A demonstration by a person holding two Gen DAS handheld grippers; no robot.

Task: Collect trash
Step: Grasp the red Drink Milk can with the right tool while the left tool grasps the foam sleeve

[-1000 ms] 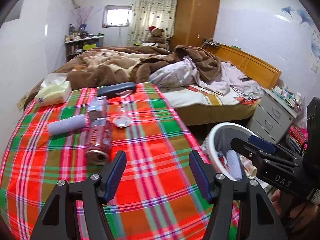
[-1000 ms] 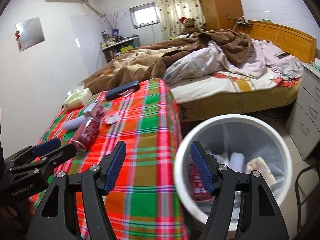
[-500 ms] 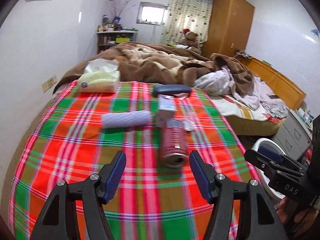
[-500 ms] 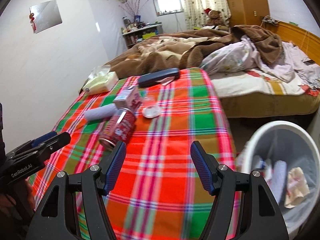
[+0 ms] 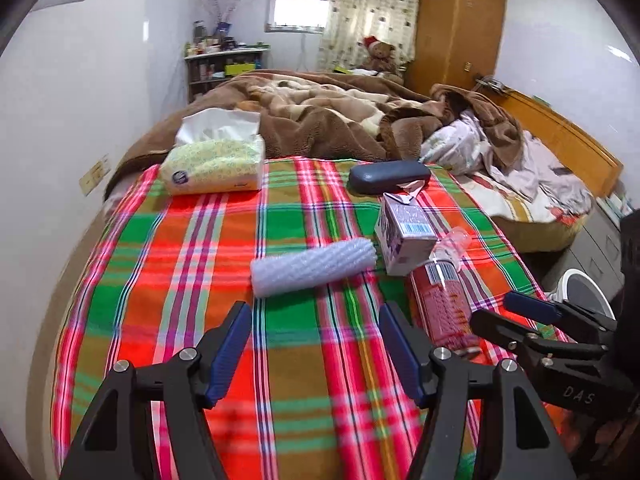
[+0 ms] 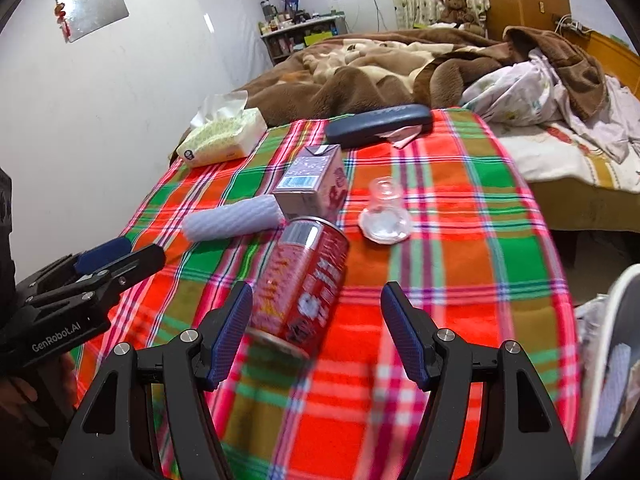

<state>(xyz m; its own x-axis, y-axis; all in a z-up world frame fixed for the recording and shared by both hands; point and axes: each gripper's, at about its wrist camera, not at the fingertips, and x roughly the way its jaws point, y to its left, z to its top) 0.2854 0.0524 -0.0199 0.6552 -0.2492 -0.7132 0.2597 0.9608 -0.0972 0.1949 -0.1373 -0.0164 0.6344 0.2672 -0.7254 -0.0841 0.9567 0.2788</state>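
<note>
On the plaid tablecloth (image 5: 304,364) lie a red can (image 6: 304,280) on its side, a white bubble-wrap roll (image 5: 312,266), a purple carton (image 5: 404,236) and a small clear bottle (image 6: 385,210). My right gripper (image 6: 316,340) is open just in front of the can, whose near end sits between the fingers without touching them. My left gripper (image 5: 316,348) is open and empty, a short way before the roll. The right gripper shows from the side in the left wrist view (image 5: 516,312), the left gripper in the right wrist view (image 6: 120,252).
A tissue pack (image 5: 216,160) and a dark glasses case (image 5: 388,176) lie at the table's far end, with a pink scrap (image 6: 404,136) beside the case. A white bin (image 6: 612,364) with trash stands right of the table. An unmade bed (image 5: 340,108) lies beyond.
Both grippers have swung left from the bin to over the table and drawn nearer to the trash. The can now sits between the right fingers; the roll lies ahead of the left.
</note>
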